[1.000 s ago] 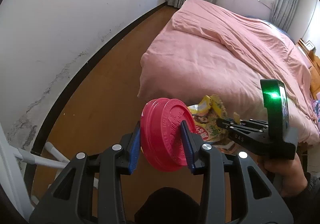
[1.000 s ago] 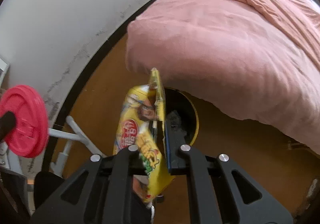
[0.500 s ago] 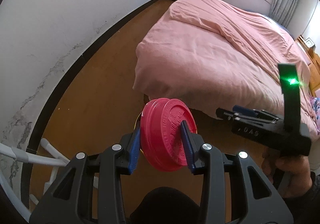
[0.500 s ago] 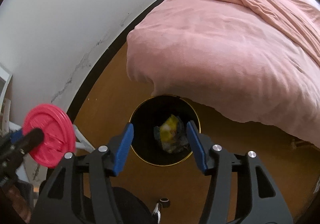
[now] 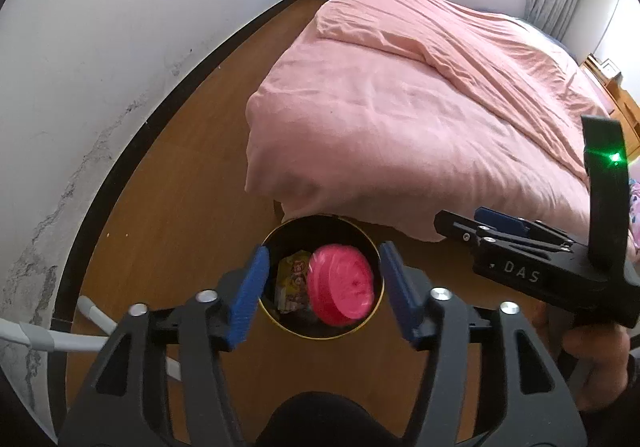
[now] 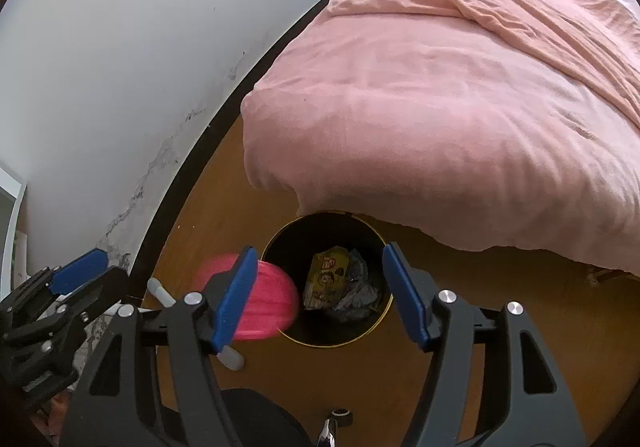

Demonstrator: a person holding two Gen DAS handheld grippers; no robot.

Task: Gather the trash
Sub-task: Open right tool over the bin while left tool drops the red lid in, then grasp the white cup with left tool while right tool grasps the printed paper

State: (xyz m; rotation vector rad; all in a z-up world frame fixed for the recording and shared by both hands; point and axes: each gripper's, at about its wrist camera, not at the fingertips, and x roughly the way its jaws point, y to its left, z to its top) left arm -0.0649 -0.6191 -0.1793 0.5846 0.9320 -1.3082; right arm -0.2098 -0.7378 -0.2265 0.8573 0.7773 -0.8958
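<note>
Hovering w/ left claw (image 5: 322, 289) spread, red lid (image 5: 342, 285) over bin (image 5: 320, 222).

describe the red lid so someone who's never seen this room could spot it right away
Start at the pink bed and go to its near corner, where a round black trash bin with a gold rim stands on the wooden floor. The red lid is a motion-blurred disc at the bin's mouth, apparently falling between the left tongs, which stand open. Unlike the yellow snack wrapper beside it, it is round and bright red.

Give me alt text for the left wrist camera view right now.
A red plastic lid, blurred, falls from the open left gripper into a round black bin holding a yellow snack wrapper, beside a pink bed. The right gripper hovers nearby.
</note>
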